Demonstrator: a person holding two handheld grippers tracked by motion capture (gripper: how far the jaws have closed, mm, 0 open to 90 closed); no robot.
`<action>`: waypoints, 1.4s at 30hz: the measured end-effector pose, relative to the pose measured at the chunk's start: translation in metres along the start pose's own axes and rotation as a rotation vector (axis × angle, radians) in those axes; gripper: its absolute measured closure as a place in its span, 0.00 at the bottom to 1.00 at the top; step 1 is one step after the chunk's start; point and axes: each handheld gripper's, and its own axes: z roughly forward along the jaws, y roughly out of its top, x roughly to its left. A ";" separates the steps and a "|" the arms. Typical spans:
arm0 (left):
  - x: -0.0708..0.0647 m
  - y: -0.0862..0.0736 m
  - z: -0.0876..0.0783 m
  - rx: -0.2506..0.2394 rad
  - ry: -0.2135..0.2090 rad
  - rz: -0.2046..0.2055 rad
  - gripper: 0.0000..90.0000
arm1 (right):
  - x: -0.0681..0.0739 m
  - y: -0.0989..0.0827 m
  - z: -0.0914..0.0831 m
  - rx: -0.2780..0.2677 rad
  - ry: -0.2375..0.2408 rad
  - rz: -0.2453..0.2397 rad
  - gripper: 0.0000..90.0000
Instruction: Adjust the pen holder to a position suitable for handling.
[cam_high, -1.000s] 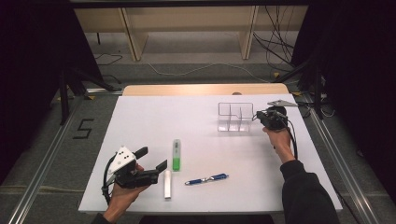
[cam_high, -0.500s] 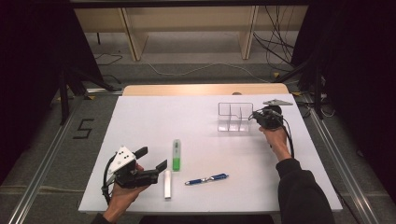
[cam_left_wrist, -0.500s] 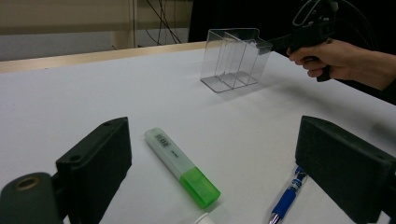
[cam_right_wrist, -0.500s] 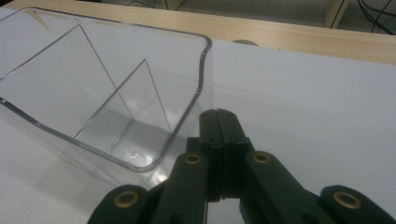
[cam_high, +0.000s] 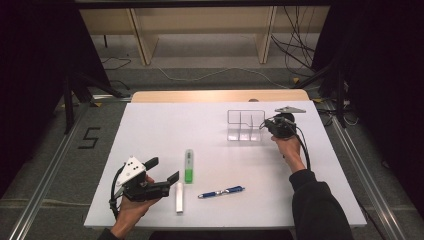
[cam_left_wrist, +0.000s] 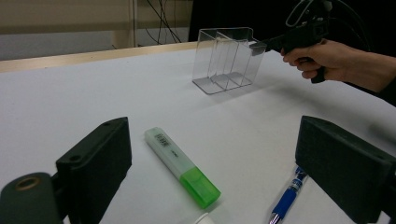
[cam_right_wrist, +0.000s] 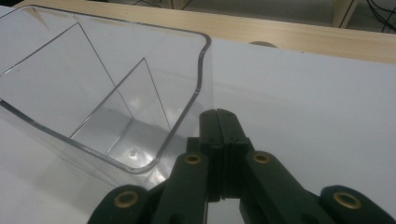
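Plainly clear, three-compartment organizer (cam_high: 245, 125).

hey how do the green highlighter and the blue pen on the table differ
The green highlighter is thick and stubby, with a pale translucent body and a green cap; the blue pen is thin, with a blue barrel and silver parts. In the high view the highlighter points away from the person, while the pen lies nearly crosswise. The highlighter lies closer to the open left gripper. Both lie flat on the white table, untouched.
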 end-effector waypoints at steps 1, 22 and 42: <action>0.000 0.000 0.000 0.001 -0.001 0.000 0.11 | 0.002 0.001 0.002 -0.002 0.004 -0.008 1.00; 0.000 0.000 -0.001 -0.002 0.001 -0.004 0.11 | 0.044 0.004 0.018 0.007 0.067 -0.033 1.00; 0.000 0.001 -0.002 -0.005 0.000 -0.002 0.11 | 0.068 -0.002 0.013 0.040 0.088 -0.085 1.00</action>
